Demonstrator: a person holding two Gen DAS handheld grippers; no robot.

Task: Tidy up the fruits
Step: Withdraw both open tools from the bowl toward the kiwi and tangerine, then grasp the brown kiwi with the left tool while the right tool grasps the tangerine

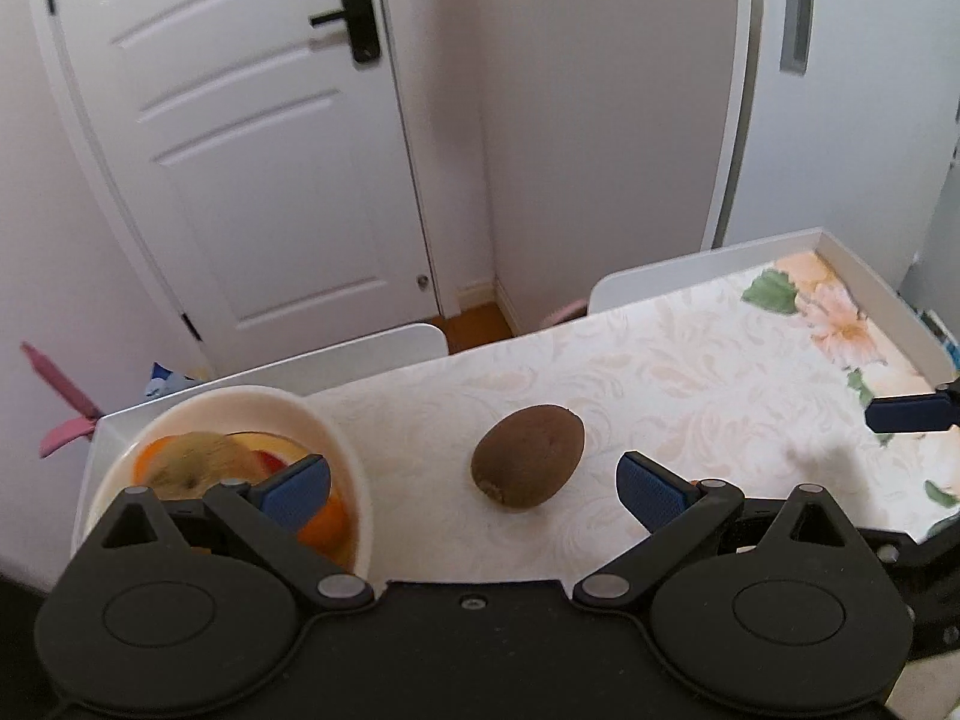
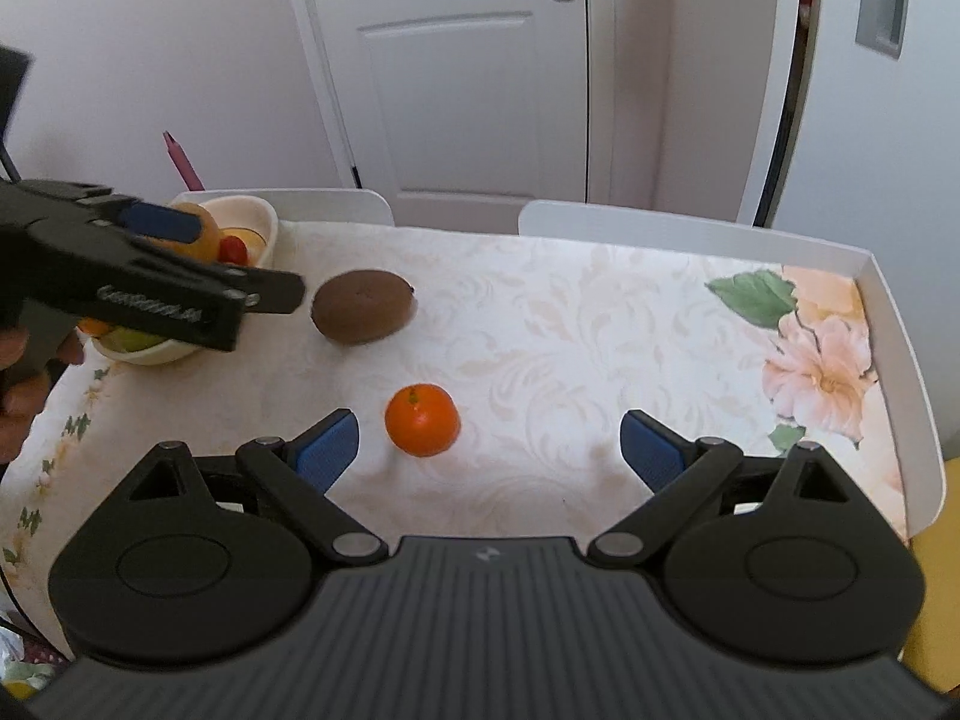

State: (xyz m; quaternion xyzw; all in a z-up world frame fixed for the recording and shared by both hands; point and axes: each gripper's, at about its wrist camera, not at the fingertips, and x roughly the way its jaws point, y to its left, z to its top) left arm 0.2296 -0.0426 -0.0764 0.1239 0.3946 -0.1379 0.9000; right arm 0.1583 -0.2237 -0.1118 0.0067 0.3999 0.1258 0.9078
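Observation:
A brown kiwi [image 1: 528,456] lies on the floral tablecloth, just ahead of and between the fingertips of my open, empty left gripper [image 1: 474,489]. The kiwi also shows in the right wrist view [image 2: 363,306]. A cream bowl [image 1: 336,438] at the table's left end holds a kiwi, orange pieces and something red; it shows too in the right wrist view [image 2: 264,222]. An orange tangerine [image 2: 423,420] sits on the cloth just ahead of my open, empty right gripper [image 2: 489,450], nearer its left finger. The left gripper [image 2: 162,276] hovers beside the bowl.
The table [image 2: 894,324] has a raised white rim at the right and far edges. Two white chair backs [image 2: 600,219] stand behind it. A white door and a wall lie beyond. A pink object [image 2: 180,162] sticks up behind the bowl.

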